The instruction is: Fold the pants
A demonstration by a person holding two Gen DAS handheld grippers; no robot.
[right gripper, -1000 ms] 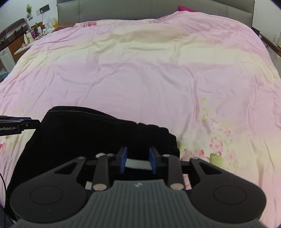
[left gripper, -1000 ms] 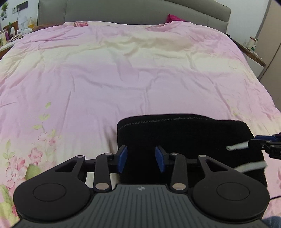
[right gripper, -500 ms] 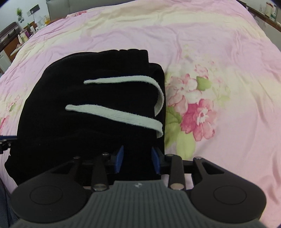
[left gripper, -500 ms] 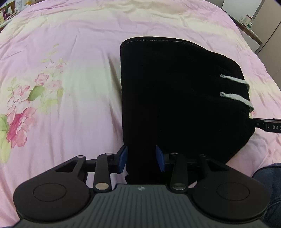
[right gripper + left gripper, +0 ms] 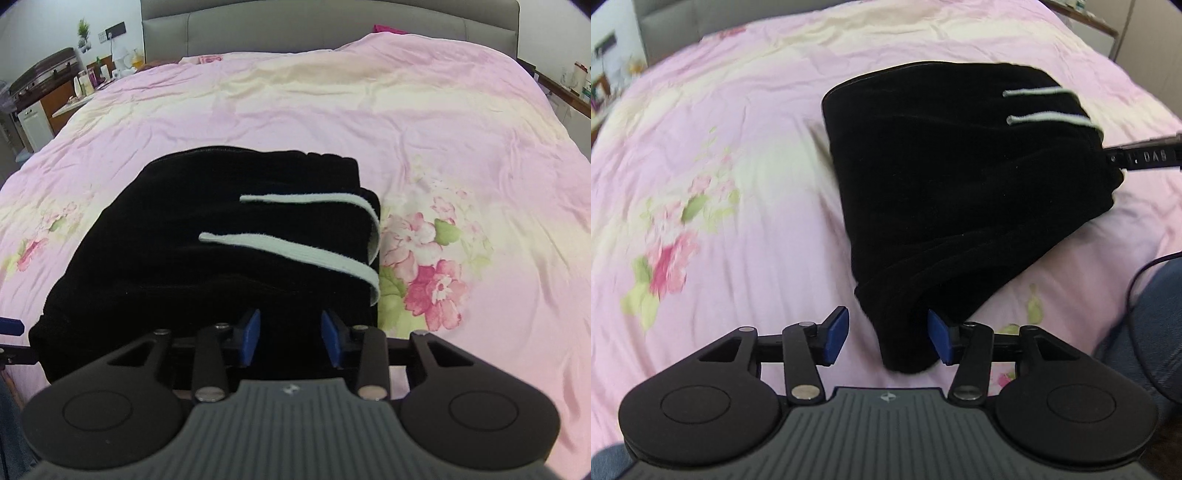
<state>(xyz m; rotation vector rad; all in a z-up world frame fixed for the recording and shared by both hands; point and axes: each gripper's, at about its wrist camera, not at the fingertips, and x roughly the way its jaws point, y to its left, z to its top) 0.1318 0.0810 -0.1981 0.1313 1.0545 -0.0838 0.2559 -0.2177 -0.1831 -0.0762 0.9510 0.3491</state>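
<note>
The black pants point(image 5: 207, 258) lie folded into a thick, soft bundle on the bed point(image 5: 332, 110), near its front edge, two pale flat drawstrings point(image 5: 306, 254) draped across the top. The left tool point(image 5: 888, 341) has just been opening; its jaws stand apart round the bundle's near corner, one pad seemingly brushing cloth. The right tool point(image 5: 290, 338) has just been closing, though black fabric hides whether it pinches. A snagged pad could drag the plush layers askew over the smooth pink floral cover.
</note>
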